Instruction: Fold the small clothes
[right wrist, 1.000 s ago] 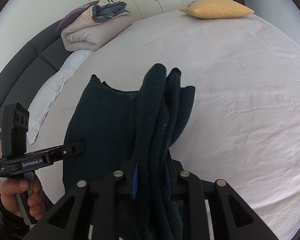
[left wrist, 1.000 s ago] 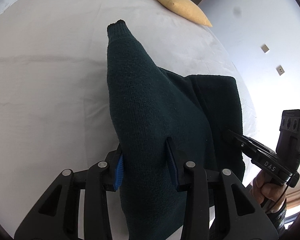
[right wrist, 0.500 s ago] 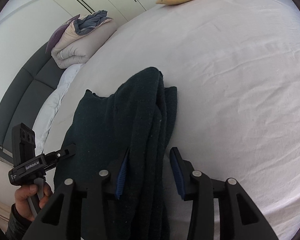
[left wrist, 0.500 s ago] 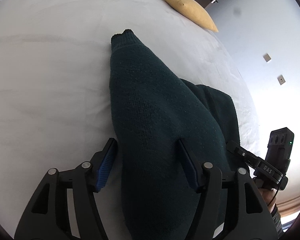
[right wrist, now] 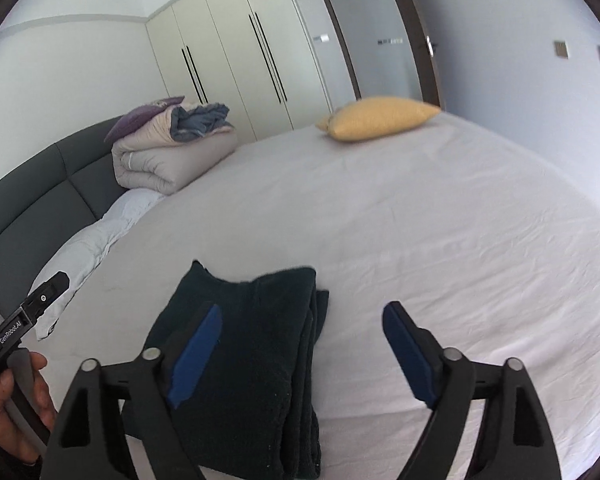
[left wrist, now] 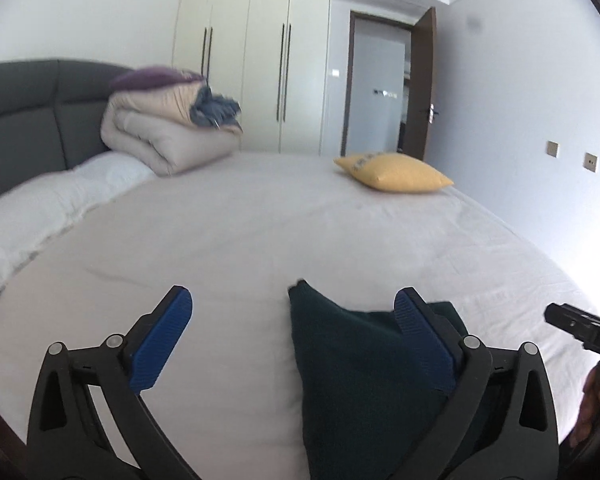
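A dark green knitted sweater (right wrist: 252, 340) lies folded in layers on the white bed sheet (right wrist: 440, 240). It is also in the left wrist view, as a flat dark sweater (left wrist: 360, 384). My left gripper (left wrist: 293, 295) hangs above it with its jaws opening wide; the blue pads (left wrist: 160, 344) press on nothing, and the cloth lies lower, behind the right finger. My right gripper (right wrist: 304, 310) is likewise opening wide over the sweater's right edge and grips nothing. A person's hand (right wrist: 16, 404) holds the left gripper's handle.
A folded beige duvet (left wrist: 168, 136) and a white pillow (left wrist: 48, 204) lie against the grey headboard (left wrist: 24, 100). A yellow cushion (left wrist: 396, 172) rests at the bed's far side. Wardrobe doors (left wrist: 268, 72) and an open door (left wrist: 380, 88) stand beyond.
Both grippers let go of the sweater, spread their jaws and rose, tilting up so the room shows. The sweater, held up a second ago, now lies folded on the bed.
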Demonstrator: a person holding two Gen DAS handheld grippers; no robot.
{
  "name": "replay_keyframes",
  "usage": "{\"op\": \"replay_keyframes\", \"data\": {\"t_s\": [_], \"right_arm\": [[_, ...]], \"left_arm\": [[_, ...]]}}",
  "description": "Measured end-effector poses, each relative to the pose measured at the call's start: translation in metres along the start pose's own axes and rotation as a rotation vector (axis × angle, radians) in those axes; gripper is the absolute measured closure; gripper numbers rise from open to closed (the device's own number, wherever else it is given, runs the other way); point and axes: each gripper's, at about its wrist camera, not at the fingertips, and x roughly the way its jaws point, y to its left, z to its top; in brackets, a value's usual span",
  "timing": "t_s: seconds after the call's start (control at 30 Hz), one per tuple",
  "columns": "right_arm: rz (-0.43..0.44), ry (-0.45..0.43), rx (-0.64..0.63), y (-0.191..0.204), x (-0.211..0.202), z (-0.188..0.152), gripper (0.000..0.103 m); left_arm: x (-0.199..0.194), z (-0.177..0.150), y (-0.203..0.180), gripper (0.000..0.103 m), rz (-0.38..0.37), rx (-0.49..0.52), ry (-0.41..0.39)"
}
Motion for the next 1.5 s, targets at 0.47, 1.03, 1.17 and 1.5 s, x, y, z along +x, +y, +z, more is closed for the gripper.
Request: {"op": "replay_keyframes", "data": {"t_s": [0.47, 1.03, 1.17, 1.5], "right_arm": [[-0.077, -0.321, -0.100, 0.043, -0.124, 0.035, 0.000], [-0.194, 0.122, -0.109, 0.044, -0.043, -0.045, 0.000], [-0.195, 0.170, -0.089, 0.043, -0.036, -0.056, 0.000], [-0.185, 0.185, -0.121, 0.049, -0.037, -0.062, 0.000]], "left_arm": [[-0.098, 0.025, -0.029, 0.000, 0.039, 0.052, -0.042], [-0.024, -0.057, -0.017, 0.000, 0.016, -0.047, 0.325], [-0.016, -0.062, -0.015, 0.000, 0.012, -0.045, 0.340], [-0.006, -0.073, -0.019, 0.000, -0.005, -0.033, 0.373]]}}
